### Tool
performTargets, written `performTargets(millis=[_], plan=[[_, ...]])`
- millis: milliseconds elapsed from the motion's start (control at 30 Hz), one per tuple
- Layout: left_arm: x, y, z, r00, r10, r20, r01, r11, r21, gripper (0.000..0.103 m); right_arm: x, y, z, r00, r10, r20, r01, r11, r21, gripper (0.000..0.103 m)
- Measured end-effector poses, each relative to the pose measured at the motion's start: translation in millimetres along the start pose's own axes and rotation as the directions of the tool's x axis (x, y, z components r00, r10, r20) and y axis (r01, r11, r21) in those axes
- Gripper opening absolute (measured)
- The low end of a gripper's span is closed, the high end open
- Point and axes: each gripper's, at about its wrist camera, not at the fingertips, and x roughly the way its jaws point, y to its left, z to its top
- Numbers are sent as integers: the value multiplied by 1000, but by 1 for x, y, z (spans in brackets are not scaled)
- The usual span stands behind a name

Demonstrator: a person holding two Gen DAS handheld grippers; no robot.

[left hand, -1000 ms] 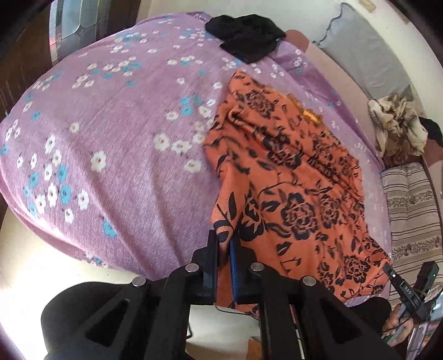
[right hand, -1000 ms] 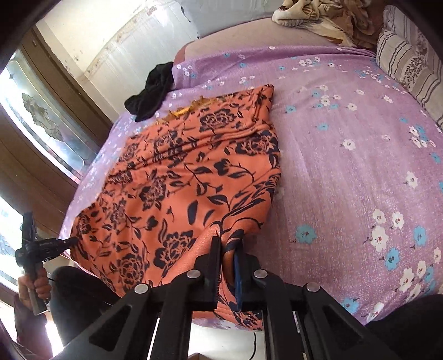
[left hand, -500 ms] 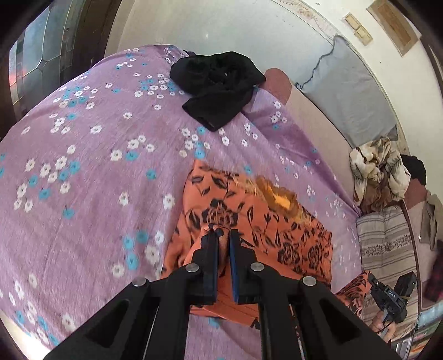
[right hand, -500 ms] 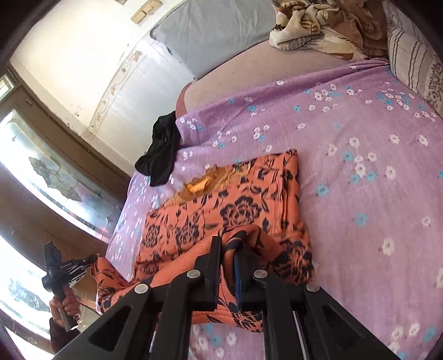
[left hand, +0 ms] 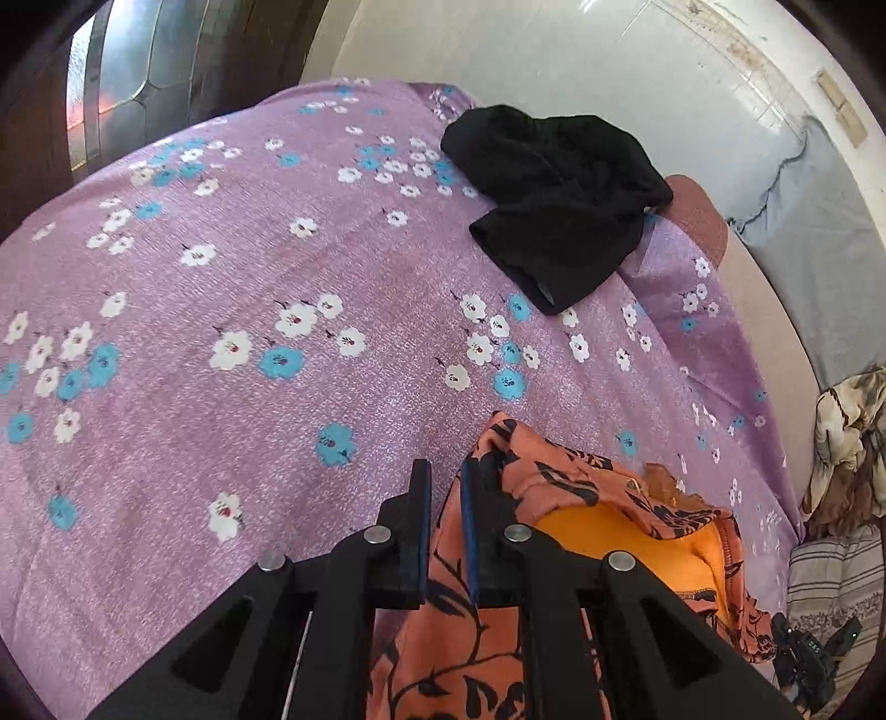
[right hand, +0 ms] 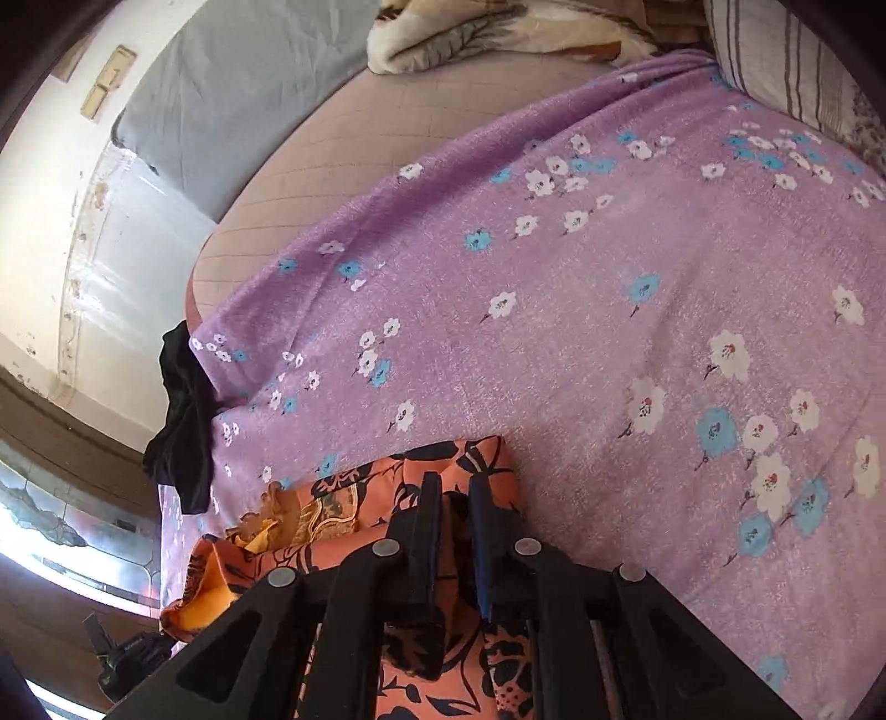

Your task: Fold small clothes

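An orange garment with black flowers [left hand: 609, 531] lies folded over on the purple flowered bedsheet [left hand: 277, 277], its plain orange inside showing. My left gripper [left hand: 446, 471] is at the garment's left top corner. Its jaws are opening, a narrow gap shows, and cloth lies between them. In the right wrist view the same orange garment [right hand: 332, 498] is bunched at the bottom. My right gripper [right hand: 454, 482] is over its right top corner, jaws also opening with cloth in the gap. A black garment [left hand: 559, 205] lies crumpled near the bed's far edge.
A grey pillow [left hand: 803, 221] leans on the white wall behind the bed. A beige patterned blanket [right hand: 498, 33] and a striped pillow [right hand: 775, 55] sit at the head end. A window [left hand: 111, 83] is at the left. Bare sheet [right hand: 609, 277] spreads ahead of both grippers.
Both grippers carried the garment's near edge forward over the rest, folding it in half. Their jaws, shut on the cloth before, now show a small gap.
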Motion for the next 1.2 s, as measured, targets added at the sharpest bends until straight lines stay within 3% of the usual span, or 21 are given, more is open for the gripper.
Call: performTargets(millis=[100,167,267,367,433,500,600,733,867,967,1100,1200], plan=[[-31,-14,-17,1000,9,23,-10,999,53,29,-25,28,-19,998,-5,61,13,991,-135,13],[-46,-22,-39,998,25,53,-29,996,88,50,-38,50,-37,996,23,82,-5,978,-208,13],[-42,-33,-73,999,35,5,-35,986,163,53,-32,87,-72,1000,26,-18,-30,944,-329,19],[-19,-41,-92,995,79,-68,-59,964,258,53,-7,111,-106,993,-44,-112,-7,907,-420,19],[-7,-42,-97,989,136,-66,-109,946,306,53,17,115,-116,981,-124,-152,46,898,-438,19],[-3,-43,-97,987,146,-62,-118,937,329,53,40,113,-112,973,-169,-158,88,902,-424,20],[2,-45,-92,988,145,-59,-118,936,332,53,68,116,-80,975,-186,-120,127,914,-386,20],[7,-40,-78,989,140,-57,-116,944,309,53,84,129,-32,979,-204,-13,188,924,-333,19],[6,-22,-60,988,144,-46,-131,966,221,53,69,159,-30,995,-97,4,93,943,-319,22],[2,-9,-49,986,163,-21,-158,976,152,53,69,188,-60,996,-6,-89,-28,926,-377,22],[-3,1,-46,981,192,-2,-190,975,117,53,97,231,-113,956,58,-287,-185,879,-439,22],[-4,7,-44,979,201,0,-200,974,109,53,124,258,-141,943,38,-329,-206,847,-490,22]])
